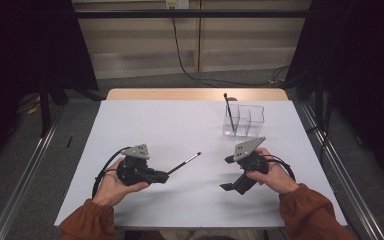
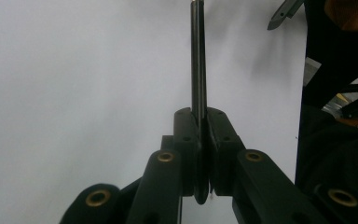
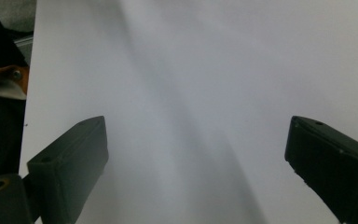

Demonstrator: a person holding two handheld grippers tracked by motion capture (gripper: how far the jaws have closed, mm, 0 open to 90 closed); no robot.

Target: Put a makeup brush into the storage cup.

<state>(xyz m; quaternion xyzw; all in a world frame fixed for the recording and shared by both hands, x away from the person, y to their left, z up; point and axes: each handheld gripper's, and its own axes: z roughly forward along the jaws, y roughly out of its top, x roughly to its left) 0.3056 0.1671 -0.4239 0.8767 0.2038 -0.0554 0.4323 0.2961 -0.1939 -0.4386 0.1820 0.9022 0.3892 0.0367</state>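
My left gripper point(image 1: 165, 176) point(image 2: 203, 122) is shut on a thin black pen point(image 1: 185, 162) point(image 2: 198, 56). It holds the pen near one end, so the rest sticks out over the white table toward the upper right. To the right, my right gripper point(image 1: 227, 173) point(image 3: 196, 154) stands open, its two jaws wide apart and facing left with bare table between them. A clear divided organizer point(image 1: 245, 121) sits at the back right. A second black pen point(image 1: 228, 111) stands upright in its left compartment.
A white sheet point(image 1: 155, 125) covers the table, with a strip of wood showing at the far edge. Metal rails run along both sides on the floor, with dark curtains and cables beyond. One tip of the right gripper point(image 2: 282, 11) shows in the left gripper view.
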